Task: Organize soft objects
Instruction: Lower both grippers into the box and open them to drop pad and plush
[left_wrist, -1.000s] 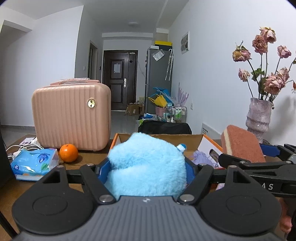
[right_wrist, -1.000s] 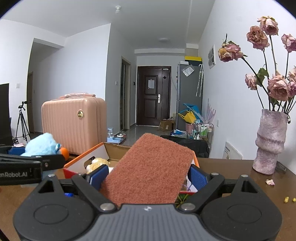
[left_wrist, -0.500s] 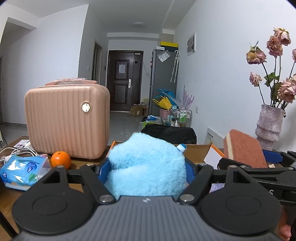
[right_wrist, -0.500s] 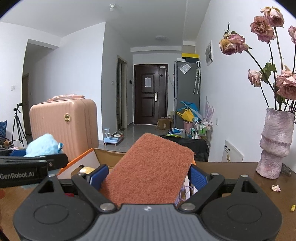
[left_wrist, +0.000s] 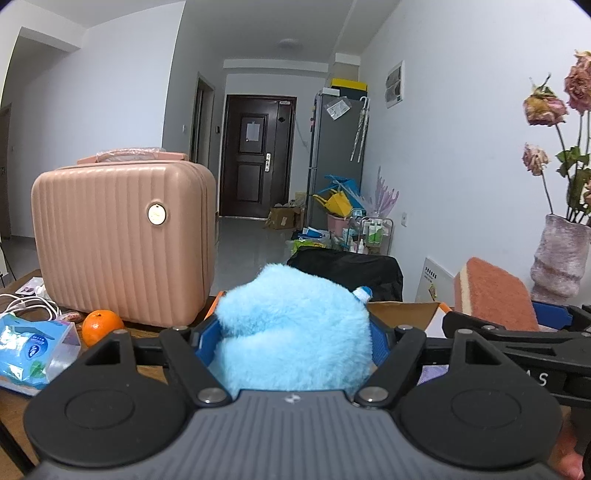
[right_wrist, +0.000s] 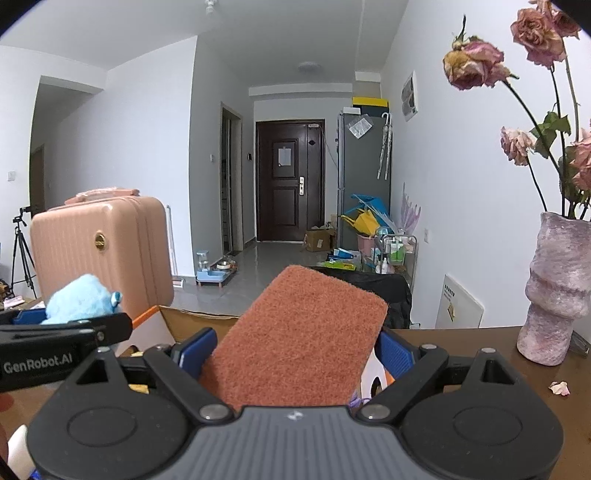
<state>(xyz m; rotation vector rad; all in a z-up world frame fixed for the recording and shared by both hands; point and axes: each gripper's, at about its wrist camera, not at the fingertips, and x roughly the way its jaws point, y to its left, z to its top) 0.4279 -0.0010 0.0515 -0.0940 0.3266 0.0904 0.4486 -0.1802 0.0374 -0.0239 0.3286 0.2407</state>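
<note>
My left gripper (left_wrist: 291, 336) is shut on a fluffy light-blue plush toy (left_wrist: 295, 328) and holds it in the air over the near side of an open cardboard box (left_wrist: 402, 310). My right gripper (right_wrist: 291, 350) is shut on a rust-orange scouring sponge (right_wrist: 299, 339) that sticks up and forward above the same box (right_wrist: 184, 325). The sponge also shows in the left wrist view (left_wrist: 495, 291), to the right of the plush. The plush also shows in the right wrist view (right_wrist: 79, 299), at the left.
A pink ribbed suitcase (left_wrist: 122, 243) stands on the brown table at the left, with an orange (left_wrist: 101, 325), a blue tissue pack (left_wrist: 33, 350) and white cables (left_wrist: 26, 302) beside it. A purple vase (right_wrist: 557, 295) of dried roses stands at the right, petals near it.
Both grippers have risen and pulled back from the box with their loads; the box and the table sit lower in both views. Both grips are unchanged.
</note>
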